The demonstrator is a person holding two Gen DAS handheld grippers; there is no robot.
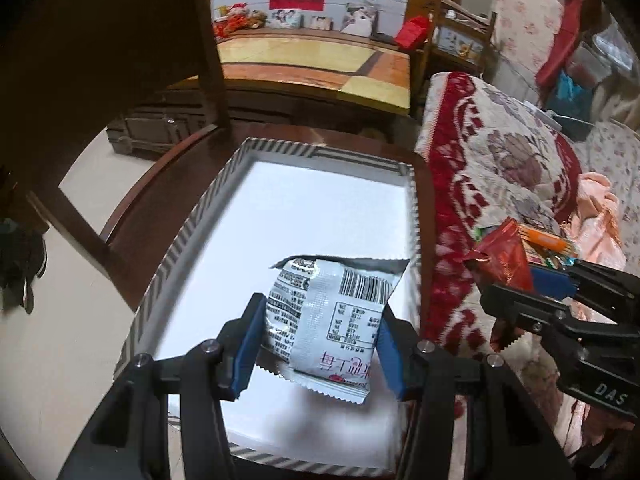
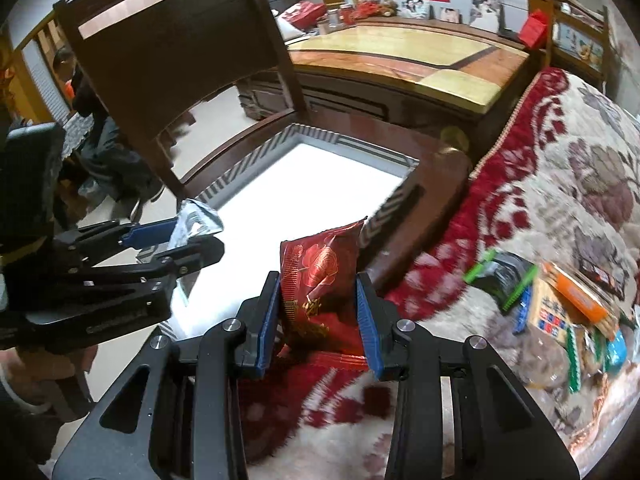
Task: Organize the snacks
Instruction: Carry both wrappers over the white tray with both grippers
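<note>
1. Clearly, the left hand-held gripper is clamped on a white snack packet; its blue pads press the packet's two sides, with the barcode side facing the camera.
2. That packet hangs just above the white floor of a shallow box with a grey-and-white striped rim, near the box's right wall.
3. Meanwhile the right hand-held gripper is clamped on a red snack packet with a gold pattern, and its jaws stand narrower than the left one's.
4. The red packet is held over the boundary between the box's near right corner and the red-and-cream blanket.
5. The box sits on the seat of a dark wooden chair, whose backrest rises at the far left; the seat's edge shows along the box's right side, with the blanket just beside it.
6. Most of the box floor is bare, giving open room toward its far end.
7. A loose pile of other snacks lies on the blanket to the right, well apart from the box.
8. Both hand-held grippers point steeply downward and forward, side by side, the left over the box and the right at its edge.
9. In the right wrist view the white packet's top corner sticks up above the left fingers.
</note>
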